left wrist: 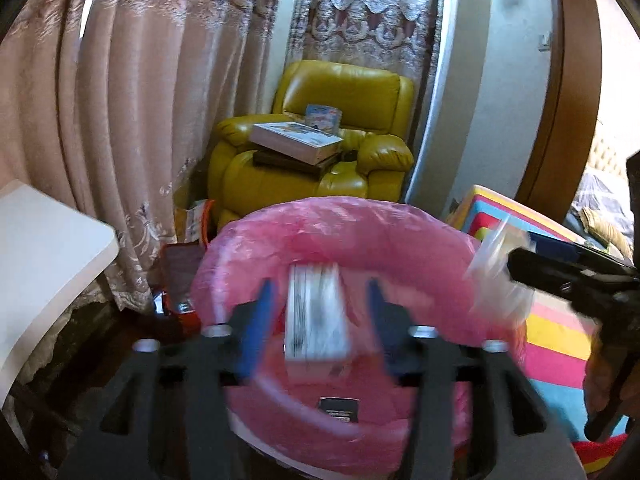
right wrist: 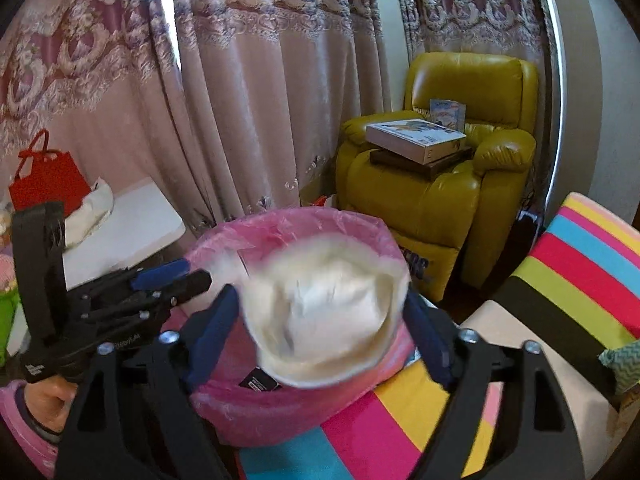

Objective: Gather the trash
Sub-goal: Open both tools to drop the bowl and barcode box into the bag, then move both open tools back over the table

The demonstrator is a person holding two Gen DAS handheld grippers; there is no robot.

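Hovering above a bin (left wrist: 280, 240) lined with a pink bag (right wrist: 224, 412), both grippers sit over its mouth. The left gripper (left wrist: 316, 312) has its blue fingers (left wrist: 256, 320) spread, with a small white box (left wrist: 316, 316) blurred between them; the box shows clear gaps on both sides and touches neither finger. It hangs over the bin's opening, whether loose or resting I cannot tell. A dark label or card (left wrist: 338, 410) lies inside the bag below it.

The right gripper (right wrist: 320, 320) has its fingers (right wrist: 212, 328) set wide around a crumpled white wad (right wrist: 320, 308), tissue or thin plastic, also blurred. The wad fills the gap from finger to finger and appears pinched between them, above the near side of the bin. From the left view the same wad shows as a pale, translucent scrap (left wrist: 496, 272) at the tip of the right gripper, just beside the bin's right rim.

Surroundings: the bin stands against a striped, many-coloured mat (right wrist: 400, 420). Behind it is a yellow armchair (right wrist: 440, 200) bearing a stack of flat boxes (right wrist: 416, 140). Patterned curtains (right wrist: 240, 100) cover the back wall. A white tabletop (right wrist: 132, 224) at the left carries a red bag (right wrist: 44, 180). The person's left hand (right wrist: 52, 396), in a pink sleeve, grips the left tool's handle.
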